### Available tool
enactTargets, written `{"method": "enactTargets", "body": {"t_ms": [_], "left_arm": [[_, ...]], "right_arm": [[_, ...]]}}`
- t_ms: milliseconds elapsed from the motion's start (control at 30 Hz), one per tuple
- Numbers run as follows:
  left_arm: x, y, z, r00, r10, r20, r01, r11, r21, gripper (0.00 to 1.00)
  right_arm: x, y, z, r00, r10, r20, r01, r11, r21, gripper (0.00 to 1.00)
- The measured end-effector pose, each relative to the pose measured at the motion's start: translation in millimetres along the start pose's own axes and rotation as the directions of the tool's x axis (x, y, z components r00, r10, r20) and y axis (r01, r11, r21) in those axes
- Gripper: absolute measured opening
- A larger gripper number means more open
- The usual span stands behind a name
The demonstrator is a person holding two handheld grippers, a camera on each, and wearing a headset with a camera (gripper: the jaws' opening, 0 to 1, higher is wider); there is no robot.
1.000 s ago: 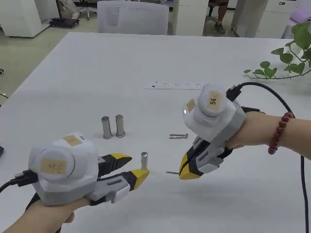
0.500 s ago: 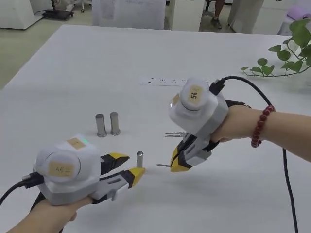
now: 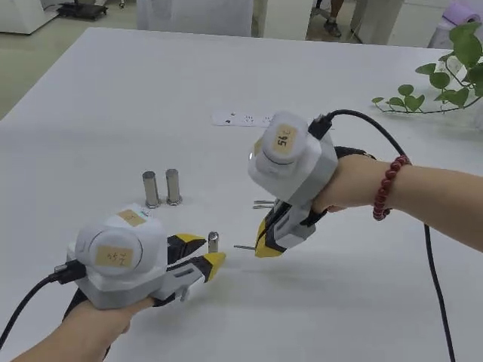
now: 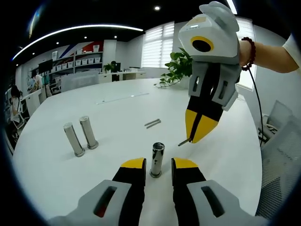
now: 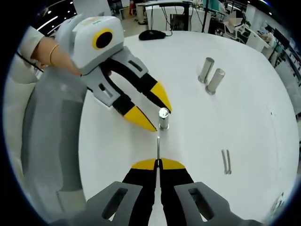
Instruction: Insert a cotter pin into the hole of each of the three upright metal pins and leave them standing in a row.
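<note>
A short upright metal pin (image 3: 213, 241) stands between the yellow tips of my left gripper (image 3: 202, 251), which is open around it with a gap on both sides (image 4: 156, 159). My right gripper (image 3: 263, 249) is shut on a thin cotter pin (image 3: 243, 246), held level. Its free end points at the metal pin (image 5: 163, 117) and stops a short way from it. In the right gripper view the cotter pin (image 5: 158, 147) sticks out from the closed jaws. Two more metal pins (image 3: 150, 188) (image 3: 173, 186) stand side by side to the far left.
Two spare cotter pins (image 3: 263, 203) lie on the white table (image 3: 113, 105) behind the right gripper. A white power strip (image 3: 240, 119) lies farther back, and a leafy plant (image 3: 445, 72) reaches in at the far right. A black cable (image 3: 423, 226) trails from the right gripper.
My right gripper has carried the cotter pin leftward, closer to the metal pin between the left jaws. The left gripper has stayed around that pin. The head camera has shifted.
</note>
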State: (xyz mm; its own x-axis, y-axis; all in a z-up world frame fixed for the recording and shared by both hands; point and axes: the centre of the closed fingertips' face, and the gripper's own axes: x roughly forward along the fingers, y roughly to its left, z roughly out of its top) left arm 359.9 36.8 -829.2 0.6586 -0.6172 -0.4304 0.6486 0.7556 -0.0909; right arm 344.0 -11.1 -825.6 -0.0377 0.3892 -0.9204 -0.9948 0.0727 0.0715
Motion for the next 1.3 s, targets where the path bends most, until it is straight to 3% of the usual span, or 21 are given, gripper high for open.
{"method": "enactTargets", "body": {"t_ms": [467,767,1300], "left_arm": [[5.6,1.6,-1.5,0.9999,0.009,0.005,-0.009,1.0,0.001,0.08],[6.7,1.0,-2.9,1.0,0.009,0.003,-0.009,1.0,0.025,0.08],[6.9,-0.1,-3.0,0.9999,0.005,0.011,-0.006,1.0,0.02,0.07]], "right_arm": [[0.8,-1.6,11.8,1.0,-0.004,-0.001,0.004,1.0,-0.023,0.03],[2.3,-3.5,16.1,1.0,-0.003,0.006,0.003,1.0,-0.024,0.03],[4.8,-1.9,20.7,1.0,-0.002,0.005,0.002,1.0,-0.031,0.03]]}}
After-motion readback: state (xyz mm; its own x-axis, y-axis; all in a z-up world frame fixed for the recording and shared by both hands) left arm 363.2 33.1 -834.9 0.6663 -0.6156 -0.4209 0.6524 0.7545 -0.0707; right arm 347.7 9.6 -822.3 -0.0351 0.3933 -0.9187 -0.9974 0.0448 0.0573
